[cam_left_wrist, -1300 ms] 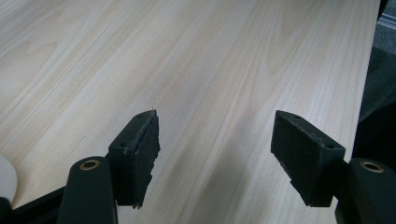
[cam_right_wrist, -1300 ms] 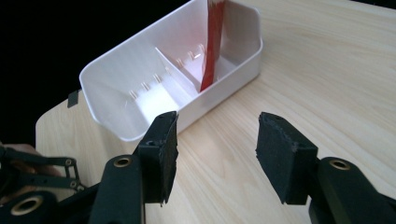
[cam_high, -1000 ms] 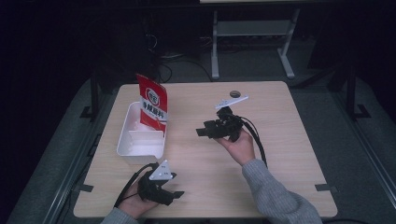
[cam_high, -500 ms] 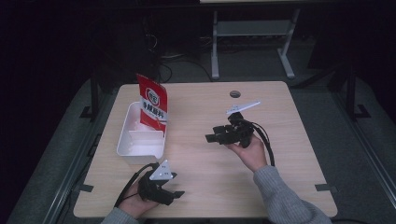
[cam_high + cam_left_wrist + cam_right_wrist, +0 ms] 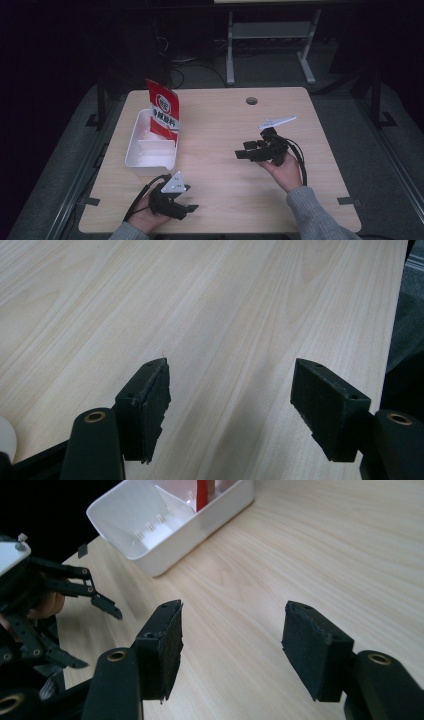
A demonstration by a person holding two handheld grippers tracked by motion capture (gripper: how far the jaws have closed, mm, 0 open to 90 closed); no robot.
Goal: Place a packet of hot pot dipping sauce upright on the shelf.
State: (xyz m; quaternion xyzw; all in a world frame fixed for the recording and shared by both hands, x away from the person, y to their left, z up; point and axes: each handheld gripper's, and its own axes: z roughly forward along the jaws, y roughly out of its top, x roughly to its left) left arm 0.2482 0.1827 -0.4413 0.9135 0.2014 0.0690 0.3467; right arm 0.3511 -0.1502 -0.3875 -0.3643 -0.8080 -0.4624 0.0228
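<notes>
Both hand-held grippers (image 5: 187,209) (image 5: 242,152) agape, empty

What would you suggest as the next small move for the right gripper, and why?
Probably a short retreat toward the person's side of the table. The right gripper has its jaws wide apart, having just been opening, with bare table between them, and the red packet already stands upright in the white bin. The left gripper rests open.

Two black foam-padded jaws of the right gripper (image 5: 230,650) were seen standing wide apart, having just been opening, with nothing between them but bare wooden table (image 5: 320,555). Farther off, a white divided plastic bin (image 5: 165,522) was set on the table, a red packet (image 5: 204,494) standing inside it. The left gripper (image 5: 90,630), held in a hand (image 5: 47,605), was seen nearer, its jaws parted.
</notes>
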